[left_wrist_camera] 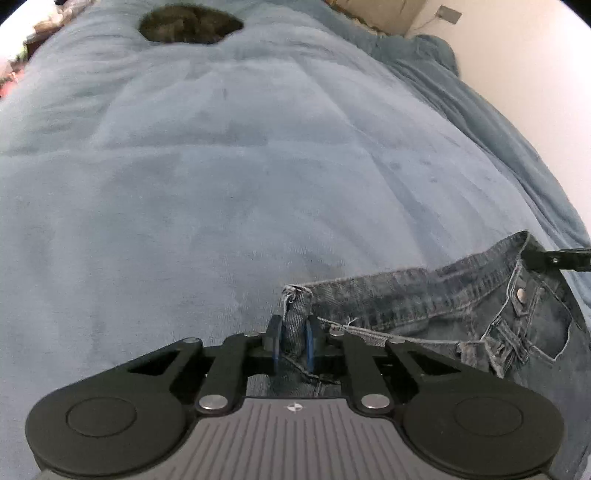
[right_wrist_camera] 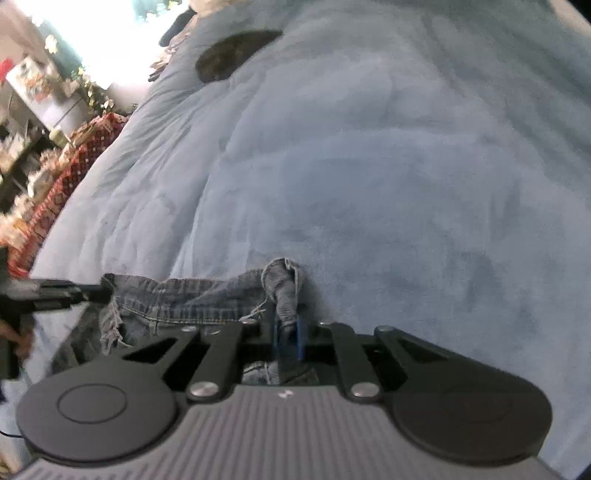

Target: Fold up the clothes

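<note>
A pair of blue denim jeans point(left_wrist_camera: 461, 306) is stretched over a light blue plush blanket point(left_wrist_camera: 221, 184). My left gripper point(left_wrist_camera: 293, 339) is shut on one frayed corner of the jeans. In the left wrist view the other gripper's black tip point(left_wrist_camera: 546, 258) pinches the waistband at the far right. In the right wrist view my right gripper point(right_wrist_camera: 287, 332) is shut on a bunched denim corner point(right_wrist_camera: 286, 291), and the jeans point(right_wrist_camera: 184, 299) run left to the left gripper's dark tip point(right_wrist_camera: 74, 291).
The blanket point(right_wrist_camera: 369, 166) covers a bed. A dark rounded patch point(left_wrist_camera: 190, 24) lies far up the bed, also the dark patch point(right_wrist_camera: 236, 51). A white wall point(left_wrist_camera: 535, 74) runs along the right. A red patterned cloth point(right_wrist_camera: 62, 177) and cluttered shelves stand left of the bed.
</note>
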A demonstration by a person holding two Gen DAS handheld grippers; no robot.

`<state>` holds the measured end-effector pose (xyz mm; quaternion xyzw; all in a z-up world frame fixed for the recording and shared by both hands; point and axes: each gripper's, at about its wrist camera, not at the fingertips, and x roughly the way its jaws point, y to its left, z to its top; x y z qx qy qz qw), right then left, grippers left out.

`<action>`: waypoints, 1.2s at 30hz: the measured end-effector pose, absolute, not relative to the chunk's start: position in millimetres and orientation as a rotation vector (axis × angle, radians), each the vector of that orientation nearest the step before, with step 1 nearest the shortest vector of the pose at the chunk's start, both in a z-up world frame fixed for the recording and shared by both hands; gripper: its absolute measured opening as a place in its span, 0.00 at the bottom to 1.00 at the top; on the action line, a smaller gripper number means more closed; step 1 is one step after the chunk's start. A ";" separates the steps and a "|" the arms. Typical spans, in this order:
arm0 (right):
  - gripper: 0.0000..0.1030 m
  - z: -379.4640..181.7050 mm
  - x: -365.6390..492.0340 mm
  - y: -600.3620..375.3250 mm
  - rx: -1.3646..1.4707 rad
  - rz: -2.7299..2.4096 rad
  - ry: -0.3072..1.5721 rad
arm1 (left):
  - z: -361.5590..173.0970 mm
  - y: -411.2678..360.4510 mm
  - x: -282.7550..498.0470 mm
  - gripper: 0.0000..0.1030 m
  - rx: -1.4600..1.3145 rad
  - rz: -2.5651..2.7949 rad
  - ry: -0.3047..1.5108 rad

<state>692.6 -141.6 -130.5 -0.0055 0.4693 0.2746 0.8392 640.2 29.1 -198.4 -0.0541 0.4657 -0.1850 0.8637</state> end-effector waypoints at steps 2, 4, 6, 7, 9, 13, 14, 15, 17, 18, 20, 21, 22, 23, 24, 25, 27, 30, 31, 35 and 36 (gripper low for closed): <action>0.09 -118.6 681.9 -133.5 -0.089 0.590 0.928 | -174.1 15.3 623.5 0.09 -0.001 -0.376 0.869; 0.10 -117.4 676.0 -125.9 -0.190 0.599 0.886 | -166.3 4.6 615.3 0.09 0.073 -0.367 0.813; 0.11 -125.0 675.6 -121.5 -0.262 0.598 0.880 | -171.6 -3.2 613.9 0.09 0.120 -0.358 0.801; 0.16 -134.1 680.0 -124.7 -0.259 0.585 0.898 | -183.3 -3.5 617.9 0.10 0.131 -0.352 0.834; 0.23 -143.2 686.9 -133.2 -0.223 0.563 0.906 | -198.9 -2.3 624.9 0.20 0.133 -0.334 0.877; 0.51 -126.2 689.0 -141.7 -0.187 0.517 0.865 | -192.1 5.2 625.2 0.32 0.104 -0.254 0.819; 0.51 -121.6 689.0 -142.2 -0.203 0.516 0.856 | -189.9 6.4 625.5 0.32 0.100 -0.231 0.810; 0.50 -116.9 689.0 -142.6 -0.219 0.515 0.846 | -187.4 7.4 625.5 0.26 0.093 -0.213 0.803; 0.18 -106.2 685.6 -139.2 -0.251 0.508 0.825 | -180.0 6.5 623.0 0.15 0.058 -0.234 0.813; 0.06 -104.0 682.0 -136.4 -0.266 0.511 0.829 | -176.3 3.7 618.1 0.13 0.052 -0.249 0.811; 0.02 -102.7 673.4 -130.3 -0.296 0.525 0.850 | -168.9 -1.9 608.2 0.13 0.041 -0.280 0.809; 0.02 -102.0 669.1 -127.2 -0.311 0.532 0.861 | -165.2 -4.6 603.2 0.13 0.035 -0.295 0.808; 0.02 -101.4 664.8 -124.1 -0.326 0.539 0.872 | -161.6 -7.4 598.3 0.13 0.030 -0.311 0.806; 0.02 -100.7 660.5 -121.0 -0.342 0.546 0.883 | -159.4 -10.3 593.6 0.13 0.028 -0.323 0.808; 0.02 -100.0 656.3 -117.9 -0.357 0.553 0.893 | -164.0 -13.9 590.1 0.13 0.042 -0.321 0.823; 0.02 -106.8 657.1 -114.9 -0.378 0.538 0.907 | -169.4 -17.5 587.3 0.13 0.058 -0.318 0.841; 0.00 -124.4 665.5 -111.6 -0.398 0.492 0.926 | -187.7 -23.1 588.0 0.13 0.086 -0.297 0.896; 0.00 -136.8 683.9 -112.7 -0.332 0.456 0.911 | -209.4 -22.9 591.3 0.15 0.087 -0.292 0.922; 0.00 -137.3 689.0 -110.9 -0.316 0.449 0.903 | -211.7 -24.0 591.0 0.14 0.089 -0.289 0.920; 0.02 -132.3 705.9 -107.5 -0.247 0.437 0.861 | -210.1 -27.3 587.2 0.14 0.114 -0.284 0.907; 0.06 -125.8 708.4 -109.7 -0.214 0.447 0.853 | -208.6 -26.5 586.9 0.14 0.110 -0.283 0.907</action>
